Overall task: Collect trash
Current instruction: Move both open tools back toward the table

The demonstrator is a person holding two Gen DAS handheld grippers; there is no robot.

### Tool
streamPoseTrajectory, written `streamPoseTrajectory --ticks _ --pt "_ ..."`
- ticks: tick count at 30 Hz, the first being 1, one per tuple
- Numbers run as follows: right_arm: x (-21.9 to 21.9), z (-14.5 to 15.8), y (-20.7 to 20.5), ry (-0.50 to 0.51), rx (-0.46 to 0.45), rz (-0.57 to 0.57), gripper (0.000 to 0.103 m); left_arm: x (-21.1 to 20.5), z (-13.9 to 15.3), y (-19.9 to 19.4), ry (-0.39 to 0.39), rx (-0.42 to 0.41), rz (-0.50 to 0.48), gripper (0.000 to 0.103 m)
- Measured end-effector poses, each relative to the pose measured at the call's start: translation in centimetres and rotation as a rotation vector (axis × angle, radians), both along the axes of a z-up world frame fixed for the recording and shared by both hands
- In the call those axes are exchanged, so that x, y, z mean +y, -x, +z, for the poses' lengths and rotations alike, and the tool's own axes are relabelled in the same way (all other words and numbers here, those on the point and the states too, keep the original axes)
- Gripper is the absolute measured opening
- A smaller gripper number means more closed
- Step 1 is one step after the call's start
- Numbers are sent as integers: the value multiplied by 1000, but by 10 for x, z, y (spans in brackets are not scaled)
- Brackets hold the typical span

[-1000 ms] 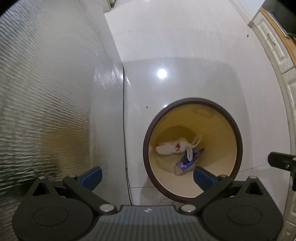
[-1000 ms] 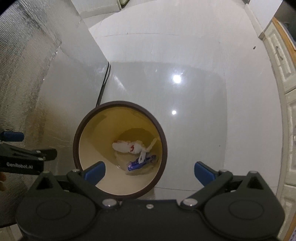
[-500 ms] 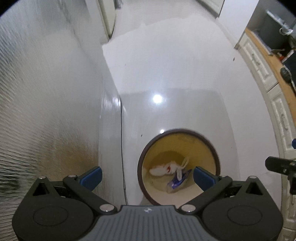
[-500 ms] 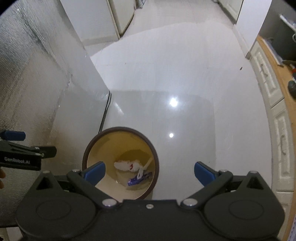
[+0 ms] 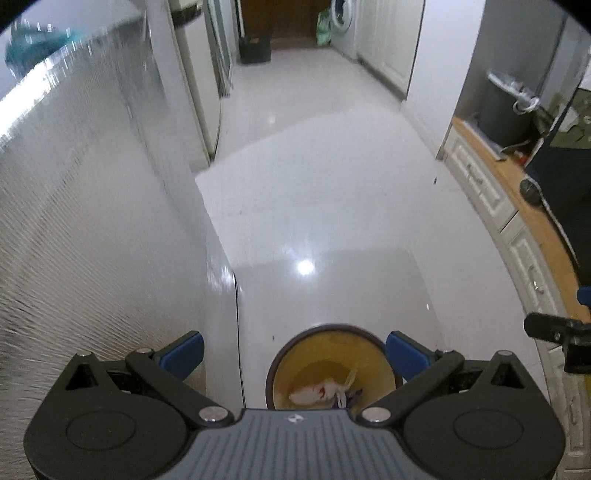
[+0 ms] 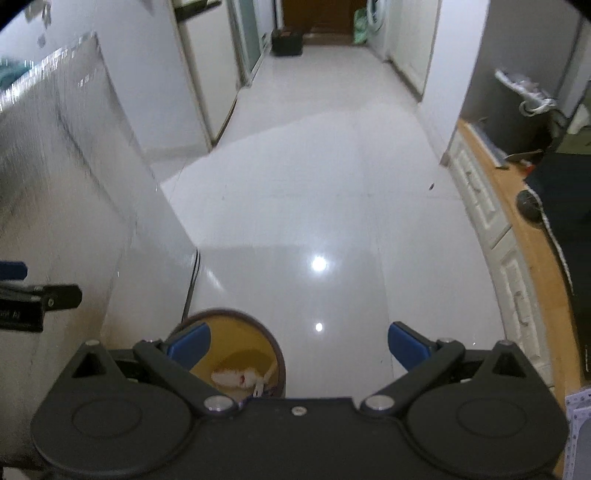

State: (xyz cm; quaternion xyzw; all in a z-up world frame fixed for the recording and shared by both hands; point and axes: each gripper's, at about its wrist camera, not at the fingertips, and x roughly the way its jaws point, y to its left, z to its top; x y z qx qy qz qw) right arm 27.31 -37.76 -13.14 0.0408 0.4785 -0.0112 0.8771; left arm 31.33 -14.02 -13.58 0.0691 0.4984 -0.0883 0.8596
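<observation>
Fingers of left gripper (image 5: 293, 352) and right gripper (image 6: 299, 345) spread wide, nothing held. Crumpled white wrapper (image 5: 317, 392) and blue packet (image 5: 352, 397) already inside round brown-rimmed yellow bin (image 5: 332, 330) on glossy white floor (image 5: 314, 192). No further litter visible there; collection judged near complete.

A glossy white tiled floor (image 5: 332, 192) runs down a corridor and mirrors ceiling lights as bright spots. Along the left stands a tall panel of ribbed, silvery material (image 5: 74, 221), with a thin black cable (image 5: 236, 314) running along its foot. On the right, white panelled cabinets (image 5: 484, 188) carry a wooden counter (image 5: 517, 192), on which stands a dark grey bin (image 5: 502, 110) with a white bag knotted at its rim. At the corridor's far end are a washing machine (image 5: 341, 18), a green bag (image 5: 323, 22) just beside it, and a dark crate (image 5: 255, 48) on the floor.
</observation>
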Motion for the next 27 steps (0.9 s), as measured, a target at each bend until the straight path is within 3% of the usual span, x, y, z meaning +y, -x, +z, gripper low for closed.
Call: streamPoseTrajectory --ticks 13,27 --pt "8 101 54 25 -278 -17 103 4 107 60 92 -228 -34 103" --pt "76 197 83 -22 -521 77 103 81 234 126 71 -506 27 103"
